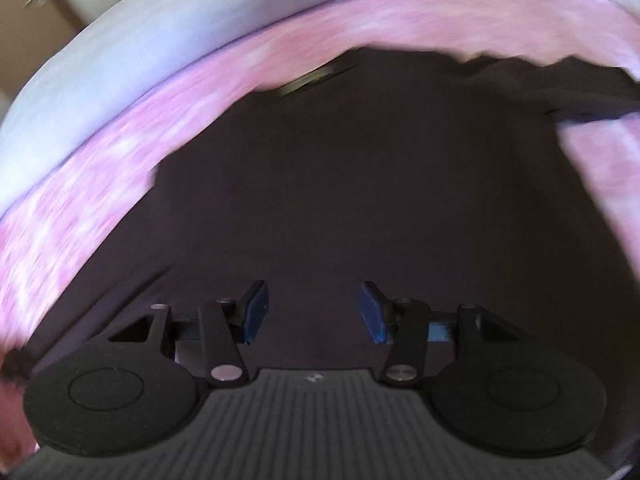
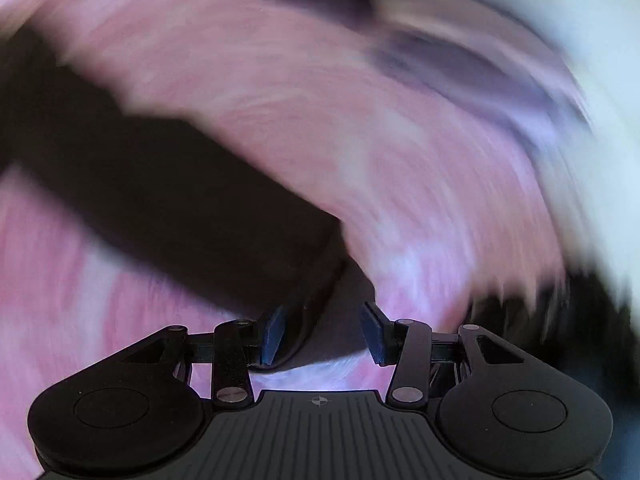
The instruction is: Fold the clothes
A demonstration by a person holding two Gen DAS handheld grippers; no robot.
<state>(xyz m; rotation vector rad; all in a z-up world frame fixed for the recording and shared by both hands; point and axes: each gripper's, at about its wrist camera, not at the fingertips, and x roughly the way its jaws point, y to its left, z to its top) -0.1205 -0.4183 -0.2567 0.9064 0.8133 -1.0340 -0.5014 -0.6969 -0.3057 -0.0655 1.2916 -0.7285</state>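
A dark garment (image 1: 360, 184), apparently a T-shirt with a label showing at its neckline (image 1: 308, 80), is seen spread over a pink patterned bedspread (image 1: 120, 152). In the left wrist view its body lies broad and mostly smooth, with the far edge ragged and rumpled toward the upper right. No crease or doubled-over layer can be made out there, so the body is judged to lie unfolded. How much folding is done cannot be settled beyond that, since the right wrist view is heavily smeared by motion.

The left gripper (image 1: 313, 312) is held low over the near part of the fabric with its blue pads (image 1: 256, 312) well apart and nothing between them. The right gripper (image 2: 324, 336) is also spread wide. A dark strip of the garment (image 2: 168, 200), perhaps a sleeve or a side edge, runs diagonally across the pink cover and ends at the gripper's left pad (image 2: 274, 336). The cloth's end sits in the gap beside that pad, but the pads are not closed on it.

As for edges, the garment's left side is bordered by bare bedspread, beyond which a pale band (image 1: 120, 40) is seen, probably the bed's edge or a sheet. Open pink cover is left on both sides of the dark strip, so room for carrying an edge across is judged ample.
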